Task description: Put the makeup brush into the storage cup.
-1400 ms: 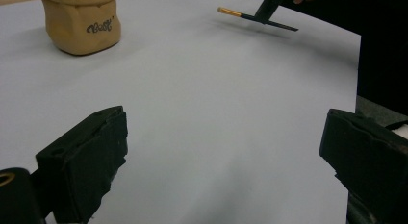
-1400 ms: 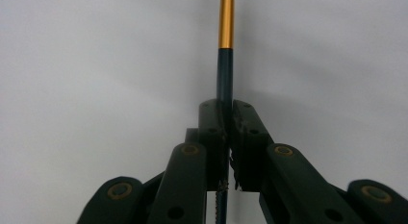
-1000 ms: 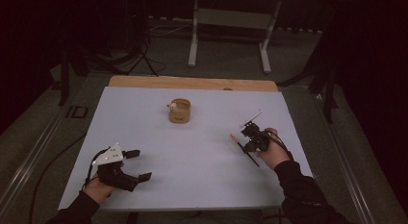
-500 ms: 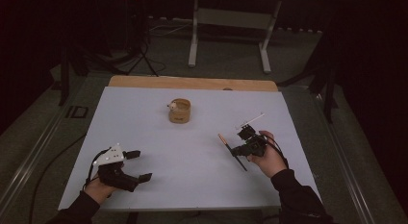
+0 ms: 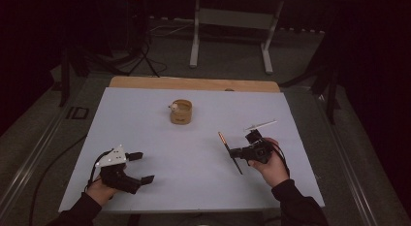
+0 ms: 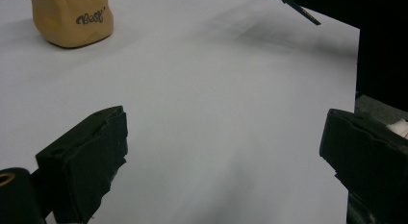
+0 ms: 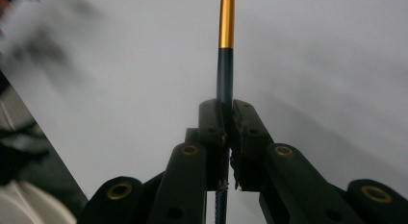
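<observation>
- Dim room here, dark floor with cables and a metal stand's legs behind; the only bright thing is the white table top [image 5: 194,138], matte and smooth, with a strip of bare wood along its far edge.
- My landmark: a small tan holder [image 5: 181,112], round and squat, standing well toward the far middle of the sheet. From the left gripper view it looks soft-edged, like moulded pottery or rubber, with dark lettering on its side [image 6: 72,19]. Something small and pale sits at its rim; I can't tell what.
- The right gripper [image 5: 238,153] is nearer the person than the holder and off to its right, jaws pressed tight on a thin stick [image 5: 229,149]: dark shaft, an orange-gold band near the far end. It could be a brush or a pencil; the tip isn't clear.
- In the right gripper view the stick [image 7: 225,65] runs straight out between the pads, pinched around mid-shaft.
- My read: it's light, stiff and slick, so likely to pivot in the pinch. A hold on the dark shaft close to the middle seems safest.
- A second pale thin rod [image 5: 260,125] lies just beyond that hand.
- The left gripper [image 5: 138,168] sits near the table's front edge, well to the holder's left, jaws spread wide with nothing between them.
</observation>
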Action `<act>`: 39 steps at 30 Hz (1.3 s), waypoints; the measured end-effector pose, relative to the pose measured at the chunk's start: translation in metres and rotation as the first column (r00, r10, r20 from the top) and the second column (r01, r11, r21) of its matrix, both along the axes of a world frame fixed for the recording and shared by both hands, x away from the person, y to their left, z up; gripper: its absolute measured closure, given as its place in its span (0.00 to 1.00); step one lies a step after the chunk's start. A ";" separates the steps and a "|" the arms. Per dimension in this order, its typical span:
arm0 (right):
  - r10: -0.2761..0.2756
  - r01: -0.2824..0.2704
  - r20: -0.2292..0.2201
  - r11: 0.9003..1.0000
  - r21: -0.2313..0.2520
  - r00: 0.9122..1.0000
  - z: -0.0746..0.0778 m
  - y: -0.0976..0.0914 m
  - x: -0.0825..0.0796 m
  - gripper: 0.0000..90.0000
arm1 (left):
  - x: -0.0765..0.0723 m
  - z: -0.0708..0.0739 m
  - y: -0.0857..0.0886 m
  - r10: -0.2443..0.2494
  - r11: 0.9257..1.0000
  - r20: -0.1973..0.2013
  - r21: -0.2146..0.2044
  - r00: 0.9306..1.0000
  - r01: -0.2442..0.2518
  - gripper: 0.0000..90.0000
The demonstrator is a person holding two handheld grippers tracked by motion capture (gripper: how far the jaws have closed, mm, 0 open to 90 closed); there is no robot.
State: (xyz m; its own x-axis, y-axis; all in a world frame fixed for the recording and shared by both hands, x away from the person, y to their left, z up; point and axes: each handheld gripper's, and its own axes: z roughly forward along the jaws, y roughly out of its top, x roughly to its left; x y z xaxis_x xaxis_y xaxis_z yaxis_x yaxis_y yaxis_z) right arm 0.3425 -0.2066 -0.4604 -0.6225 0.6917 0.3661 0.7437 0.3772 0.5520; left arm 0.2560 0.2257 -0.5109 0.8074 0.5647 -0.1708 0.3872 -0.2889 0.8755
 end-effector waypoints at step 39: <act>-0.265 0.227 0.189 0.953 0.199 0.946 0.008 -0.016 -0.026 0.93 | -0.005 0.016 -0.020 -0.040 0.995 -0.015 -0.088 0.999 0.039 0.04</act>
State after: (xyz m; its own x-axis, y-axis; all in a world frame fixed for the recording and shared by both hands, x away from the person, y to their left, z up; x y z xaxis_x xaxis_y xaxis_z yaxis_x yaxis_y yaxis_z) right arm 0.3170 -0.2230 -0.4526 -0.5165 0.7712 0.3721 0.6606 0.0824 0.7462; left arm 0.2513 0.2053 -0.4952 0.8253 0.5148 -0.2322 0.3923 -0.2269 0.8914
